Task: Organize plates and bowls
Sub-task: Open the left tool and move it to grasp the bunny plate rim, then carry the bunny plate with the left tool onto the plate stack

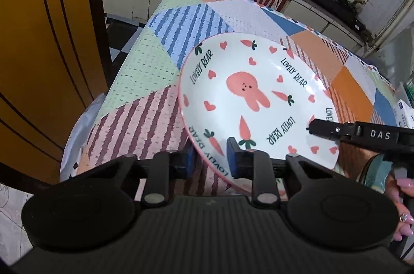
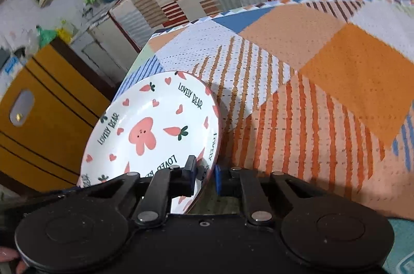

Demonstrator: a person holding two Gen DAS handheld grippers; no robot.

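While tilted, plate (image 1: 248,103) between both tongs.

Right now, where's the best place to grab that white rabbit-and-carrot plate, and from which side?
Take the white ceramic plate with the pink rabbit and carrots by its thin pink-edged rim, one finger above and one below. It is tilted over the patchwork tablecloth, so the near edge is exposed. Both the left gripper and the right gripper already straddle the rim there.
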